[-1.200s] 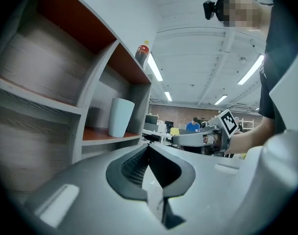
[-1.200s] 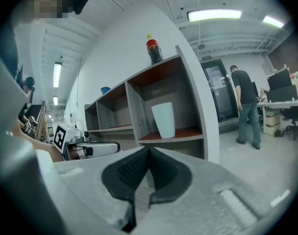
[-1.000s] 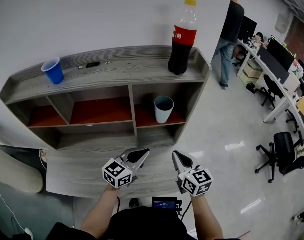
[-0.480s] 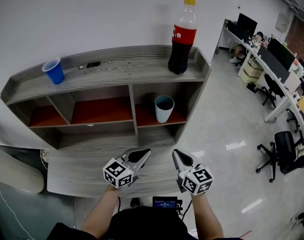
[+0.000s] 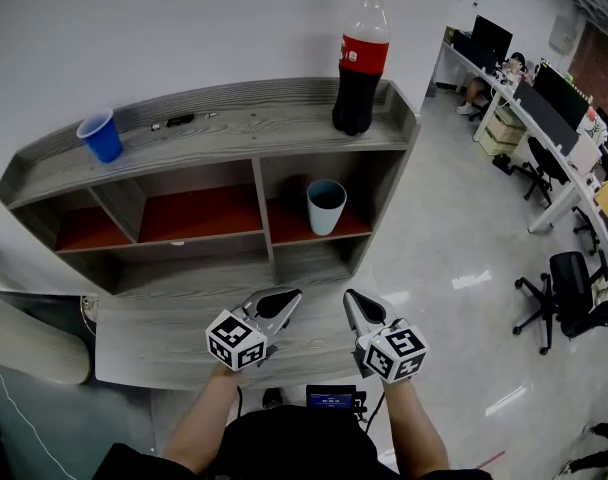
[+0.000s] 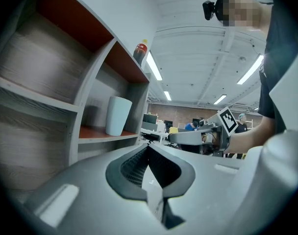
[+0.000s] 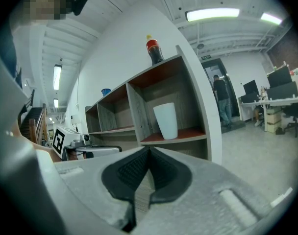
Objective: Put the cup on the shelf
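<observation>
A pale cup [image 5: 325,206] stands upright on the red floor of the shelf's right-hand compartment; it also shows as a cup [image 6: 118,115] in the left gripper view and a cup [image 7: 165,120] in the right gripper view. My left gripper [image 5: 290,299] and right gripper [image 5: 350,300] hover side by side over the low wooden ledge [image 5: 154,340], well short of the shelf [image 5: 259,181]. Both are shut and hold nothing. In each gripper view the jaws meet at the tips, left gripper [image 6: 149,147] and right gripper [image 7: 149,151].
A blue cup [image 5: 101,136] stands on the shelf top at the left and a cola bottle [image 5: 357,63] at the right. Small dark items [image 5: 176,121] lie near the back edge. To the right lie glossy floor, desks [image 5: 556,143] and office chairs [image 5: 574,295].
The grippers have kept their place. The view has shifted slightly, so the shelf sits a little higher in frame. A person standing at the back right a second ago is gone from view.
</observation>
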The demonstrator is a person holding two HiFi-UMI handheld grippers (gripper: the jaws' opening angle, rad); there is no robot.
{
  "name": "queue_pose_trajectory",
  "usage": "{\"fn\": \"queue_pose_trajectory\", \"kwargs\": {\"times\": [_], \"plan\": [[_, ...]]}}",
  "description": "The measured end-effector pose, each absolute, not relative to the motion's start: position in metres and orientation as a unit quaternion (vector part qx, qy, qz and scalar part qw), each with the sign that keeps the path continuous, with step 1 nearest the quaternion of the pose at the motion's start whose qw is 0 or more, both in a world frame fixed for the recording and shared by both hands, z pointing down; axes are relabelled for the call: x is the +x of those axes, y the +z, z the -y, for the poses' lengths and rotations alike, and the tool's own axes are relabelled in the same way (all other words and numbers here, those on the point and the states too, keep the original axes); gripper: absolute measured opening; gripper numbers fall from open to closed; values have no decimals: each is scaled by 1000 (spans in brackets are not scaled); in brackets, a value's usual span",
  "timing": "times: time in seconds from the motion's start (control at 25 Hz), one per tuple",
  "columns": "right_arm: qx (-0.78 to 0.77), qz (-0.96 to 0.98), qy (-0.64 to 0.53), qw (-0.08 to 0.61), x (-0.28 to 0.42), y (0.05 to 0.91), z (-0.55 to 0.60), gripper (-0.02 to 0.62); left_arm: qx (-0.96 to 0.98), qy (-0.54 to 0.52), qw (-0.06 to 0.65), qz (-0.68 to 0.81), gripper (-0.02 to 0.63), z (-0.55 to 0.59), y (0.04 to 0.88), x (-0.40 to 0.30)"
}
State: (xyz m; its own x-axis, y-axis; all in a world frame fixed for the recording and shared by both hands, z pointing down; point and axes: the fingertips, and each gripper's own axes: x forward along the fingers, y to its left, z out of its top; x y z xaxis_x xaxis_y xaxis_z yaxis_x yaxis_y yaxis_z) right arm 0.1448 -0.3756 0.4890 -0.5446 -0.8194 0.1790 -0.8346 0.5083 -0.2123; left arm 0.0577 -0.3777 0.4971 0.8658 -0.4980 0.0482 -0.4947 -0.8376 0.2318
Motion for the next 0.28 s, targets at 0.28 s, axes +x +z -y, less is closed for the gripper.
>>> {"fn": "queue_pose_trajectory", "kwargs": {"times": [0.28], "plan": [[475,869,136,26,145,489,379,-2,959,-7,117,259,-9,381,498,60]]}}
